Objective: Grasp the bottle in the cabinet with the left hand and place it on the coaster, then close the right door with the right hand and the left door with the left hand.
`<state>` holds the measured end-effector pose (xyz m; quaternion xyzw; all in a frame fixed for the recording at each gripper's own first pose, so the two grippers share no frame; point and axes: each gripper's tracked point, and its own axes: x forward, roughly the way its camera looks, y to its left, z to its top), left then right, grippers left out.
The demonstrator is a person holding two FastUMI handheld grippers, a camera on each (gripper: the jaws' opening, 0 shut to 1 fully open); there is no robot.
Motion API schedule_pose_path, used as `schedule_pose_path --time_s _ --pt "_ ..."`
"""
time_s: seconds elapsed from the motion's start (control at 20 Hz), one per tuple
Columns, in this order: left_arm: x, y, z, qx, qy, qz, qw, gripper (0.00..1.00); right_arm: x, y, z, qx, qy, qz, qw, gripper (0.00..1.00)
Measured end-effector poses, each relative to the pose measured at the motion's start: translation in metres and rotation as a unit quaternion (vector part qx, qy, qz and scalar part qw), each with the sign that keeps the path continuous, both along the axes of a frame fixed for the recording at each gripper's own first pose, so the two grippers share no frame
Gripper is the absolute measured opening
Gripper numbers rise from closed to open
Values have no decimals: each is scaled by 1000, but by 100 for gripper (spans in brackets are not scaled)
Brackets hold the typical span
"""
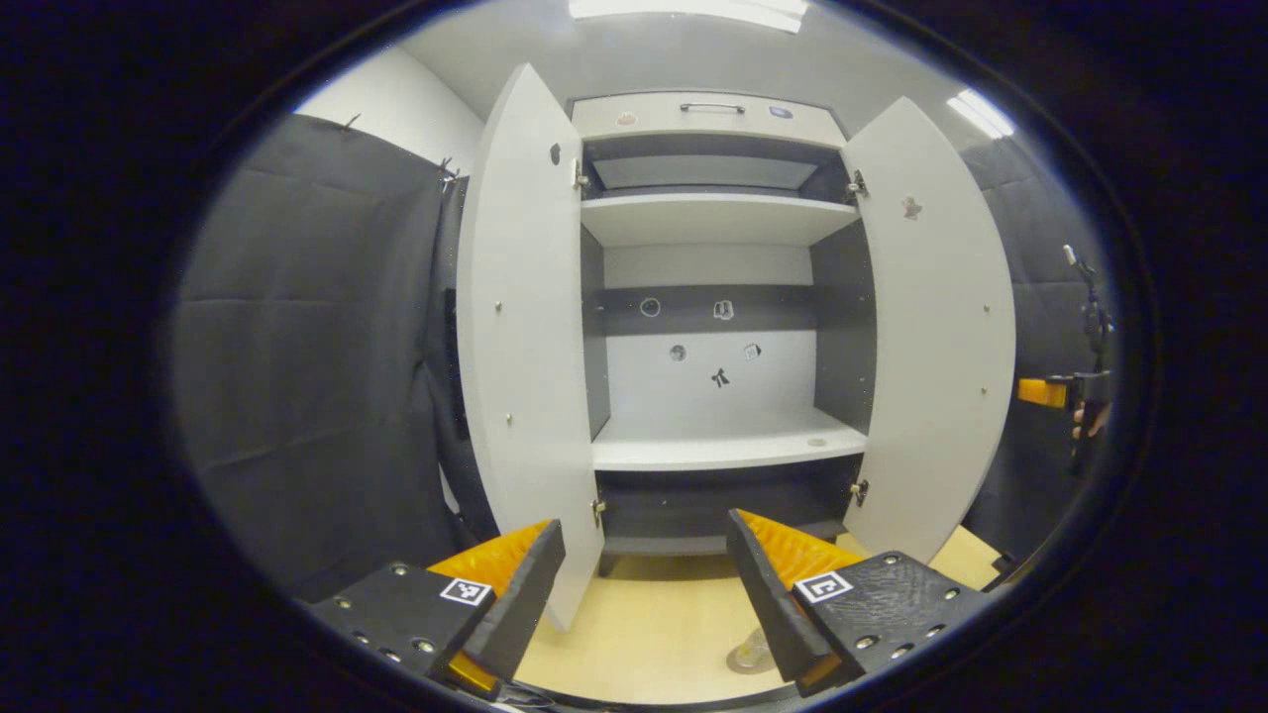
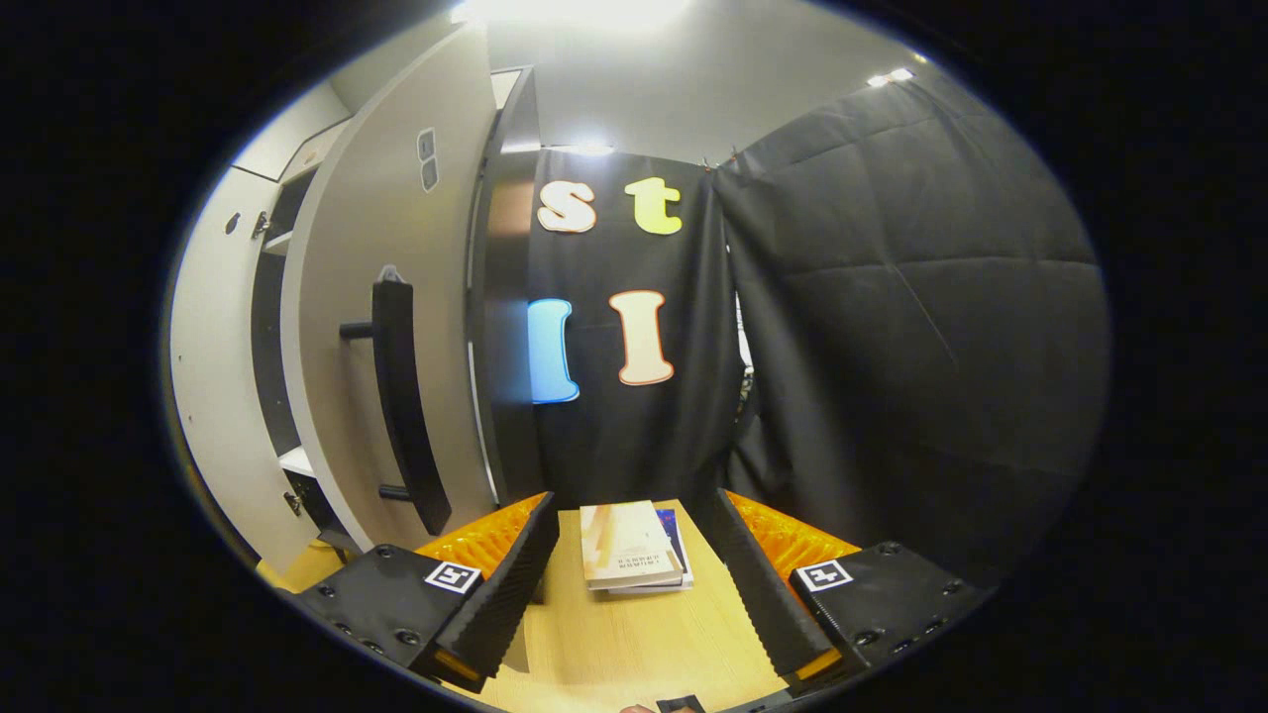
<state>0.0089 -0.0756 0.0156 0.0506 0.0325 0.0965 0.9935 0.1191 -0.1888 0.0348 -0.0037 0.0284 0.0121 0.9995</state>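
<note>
My left gripper (image 1: 644, 594) is spread wide and holds nothing, facing the cabinet (image 1: 708, 119), both doors swung open — left door (image 1: 520, 337), right door (image 1: 941, 337). Low between its fingers, something clear and round stands on the wooden tabletop (image 1: 644, 634); I cannot tell whether it is the bottle. My right gripper (image 2: 634, 584) — also wide, empty — hovers over stacked books (image 2: 629, 560), beside the right door's black handle (image 2: 401, 406).

The cabinet (image 1: 708, 327) stands on the table (image 1: 654, 624), a door (image 1: 525, 337) swung open at each side.
</note>
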Motion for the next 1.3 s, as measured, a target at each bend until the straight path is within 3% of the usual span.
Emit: schedule_pose_path --time_s 0.3,0.35,0.4,0.5,0.6,0.65,0.75,0.8,1.3 --pt "14 -18 34 -29 10 21 999 100 17 14 40 4 -32 77 997 96" --pt "16 -21 39 -44 11 20 999 95 19 14 45 1 -33 82 996 96" --pt "18 -23 45 -56 8 16 998 100 19 15 51 -4 -36 86 996 96" --pt "23 -18 52 -61 5 12 998 100 20 20 59 -14 -40 92 995 96" --pt "28 -8 53 -58 4 13 998 95 17 31 56 -23 -26 98 995 99" --pt "30 -4 54 -58 -1 11 998 100 16 33 53 -26 -19 93 995 99" --pt "33 4 54 -66 -7 1 998 100 14 45 53 -21 -16 88 996 96" --pt "35 8 54 -67 -12 -6 998 95 17 43 54 -24 -19 76 997 97" --pt "37 42 52 -80 -28 -47 995 95 0 65 56 -45 -15 36 998 94"
